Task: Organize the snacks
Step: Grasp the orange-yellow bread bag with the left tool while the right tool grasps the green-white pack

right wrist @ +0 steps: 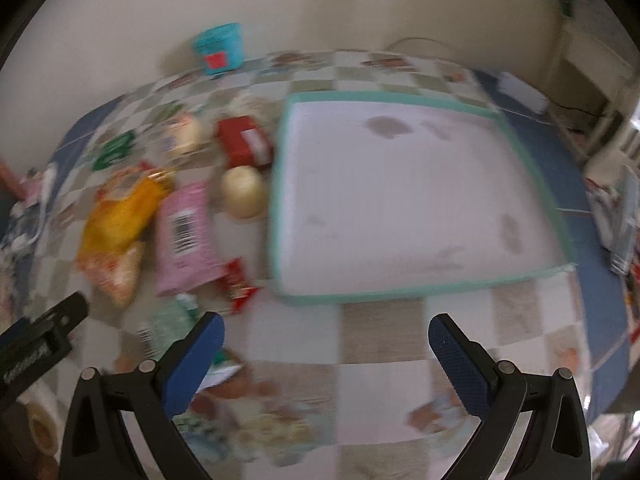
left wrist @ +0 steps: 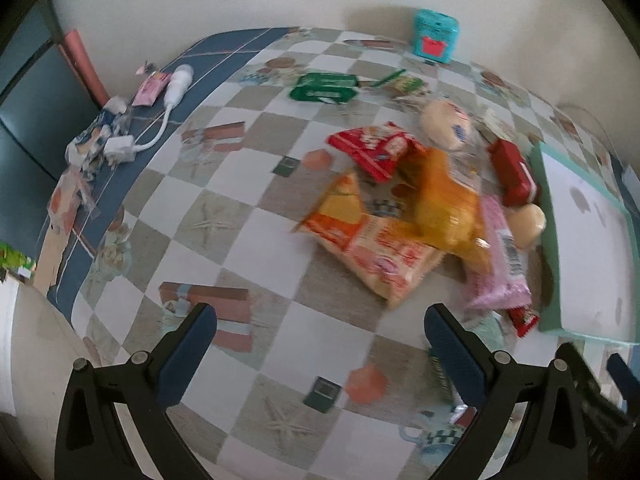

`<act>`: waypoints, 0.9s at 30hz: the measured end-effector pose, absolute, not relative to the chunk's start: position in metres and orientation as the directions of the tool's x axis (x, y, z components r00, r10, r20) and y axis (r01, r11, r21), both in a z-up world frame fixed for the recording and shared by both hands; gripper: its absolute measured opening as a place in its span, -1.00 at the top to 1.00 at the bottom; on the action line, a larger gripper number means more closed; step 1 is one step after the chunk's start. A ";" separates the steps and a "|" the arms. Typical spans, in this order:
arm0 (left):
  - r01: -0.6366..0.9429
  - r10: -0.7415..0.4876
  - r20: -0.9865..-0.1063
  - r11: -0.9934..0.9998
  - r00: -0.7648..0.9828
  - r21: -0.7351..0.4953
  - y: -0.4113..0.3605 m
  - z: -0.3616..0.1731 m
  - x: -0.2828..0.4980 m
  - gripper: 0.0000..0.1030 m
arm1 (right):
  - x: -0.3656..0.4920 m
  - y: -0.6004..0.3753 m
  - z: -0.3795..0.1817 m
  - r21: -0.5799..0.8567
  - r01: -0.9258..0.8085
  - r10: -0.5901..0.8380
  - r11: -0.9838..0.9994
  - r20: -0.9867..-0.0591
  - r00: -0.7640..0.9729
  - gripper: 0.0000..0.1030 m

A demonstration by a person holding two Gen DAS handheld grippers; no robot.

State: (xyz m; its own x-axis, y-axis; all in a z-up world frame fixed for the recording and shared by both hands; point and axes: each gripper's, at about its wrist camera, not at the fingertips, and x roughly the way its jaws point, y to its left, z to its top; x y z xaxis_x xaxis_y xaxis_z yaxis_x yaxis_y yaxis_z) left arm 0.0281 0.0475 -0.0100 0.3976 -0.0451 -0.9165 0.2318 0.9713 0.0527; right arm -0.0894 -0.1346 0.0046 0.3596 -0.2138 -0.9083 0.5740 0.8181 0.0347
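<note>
A pile of snack packets lies on the checkered tablecloth: an orange packet, a yellow bag, a red packet, a pink packet, a red box and round buns. Green packets lie farther back. A shallow teal-rimmed tray with a white floor stands right of the pile. My left gripper is open and empty, short of the pile. My right gripper is open and empty before the tray's near rim. The pink packet and yellow bag show left of the tray.
A teal tin stands at the back by the wall. A white charger and cable and small wrappers lie at the table's left edge. A green-white packet lies near my right gripper's left finger. The left gripper's body shows at far left.
</note>
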 end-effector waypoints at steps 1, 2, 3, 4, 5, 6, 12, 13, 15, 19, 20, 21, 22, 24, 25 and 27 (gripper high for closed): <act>0.229 -0.048 -0.918 0.972 0.395 0.048 0.051 -0.010 0.031 -1.00 | -0.086 -0.130 0.004 0.045 0.558 -0.196 0.829 -0.910 0.365 -1.00; 0.227 -0.053 -0.918 0.973 0.392 0.041 0.055 -0.011 0.033 -1.00 | -0.082 -0.126 0.002 0.052 0.547 -0.184 0.835 -0.912 0.367 -1.00; 0.224 -0.059 -0.920 0.974 0.388 0.032 0.059 -0.012 0.035 -1.00 | -0.079 -0.122 0.001 0.062 0.535 -0.167 0.842 -0.914 0.369 -1.00; 0.222 -0.064 -0.921 0.975 0.384 0.025 0.062 -0.012 0.037 -1.00 | -0.075 -0.118 -0.001 0.072 0.523 -0.149 0.850 -0.918 0.368 -1.00; 0.220 -0.072 -0.924 0.975 0.376 0.014 0.066 -0.014 0.040 -1.00 | -0.071 -0.114 -0.003 0.079 0.508 -0.132 0.858 -0.921 0.366 -1.00; 0.217 -0.077 -0.926 0.976 0.370 0.005 0.068 -0.016 0.041 -1.00 | -0.068 -0.110 -0.004 0.082 0.499 -0.123 0.862 -0.923 0.365 -1.00; 0.212 -0.107 -0.941 0.977 0.322 -0.039 0.074 -0.027 0.053 -1.00 | -0.048 -0.090 -0.023 0.100 0.445 -0.053 0.890 -0.947 0.318 -1.00; 0.213 -0.109 -0.941 0.976 0.319 -0.041 0.074 -0.028 0.055 -1.00 | -0.046 -0.089 -0.026 0.098 0.440 -0.049 0.893 -0.949 0.311 -1.00; 0.215 -0.122 -0.942 0.975 0.313 -0.055 0.073 -0.030 0.060 -1.00 | -0.041 -0.081 -0.031 0.101 0.416 -0.032 0.904 -0.953 0.301 -1.00; 0.208 -0.144 -0.940 0.975 0.309 -0.080 0.070 -0.032 0.072 -1.00 | -0.030 -0.072 -0.041 0.090 0.400 -0.027 0.912 -0.960 0.277 -1.00; 0.200 -0.153 -0.938 0.975 0.312 -0.093 0.069 -0.032 0.076 -1.00 | -0.027 -0.072 -0.044 0.084 0.400 -0.031 0.913 -0.962 0.272 -1.00; 0.192 -0.158 -0.937 0.976 0.312 -0.101 0.070 -0.032 0.078 -1.00 | -0.024 -0.071 -0.047 0.079 0.401 -0.033 0.913 -0.964 0.265 -1.00; 0.181 -0.162 -0.936 0.978 0.312 -0.109 0.070 -0.032 0.081 -1.00 | -0.021 -0.070 -0.050 0.077 0.404 -0.035 0.912 -0.965 0.261 -1.00; 0.144 -0.175 -0.928 0.980 0.328 -0.134 0.072 -0.030 0.088 -1.00 | -0.017 -0.070 -0.054 0.079 0.409 -0.031 0.909 -0.967 0.255 -1.00; 0.127 -0.186 -0.923 0.980 0.336 -0.152 0.074 -0.029 0.091 -1.00 | -0.014 -0.069 -0.057 0.081 0.410 -0.028 0.909 -0.967 0.252 -1.00; 0.111 -0.200 -0.917 0.979 0.344 -0.172 0.075 -0.027 0.096 -1.00 | -0.009 -0.069 -0.061 0.084 0.413 -0.022 0.907 -0.969 0.246 -1.00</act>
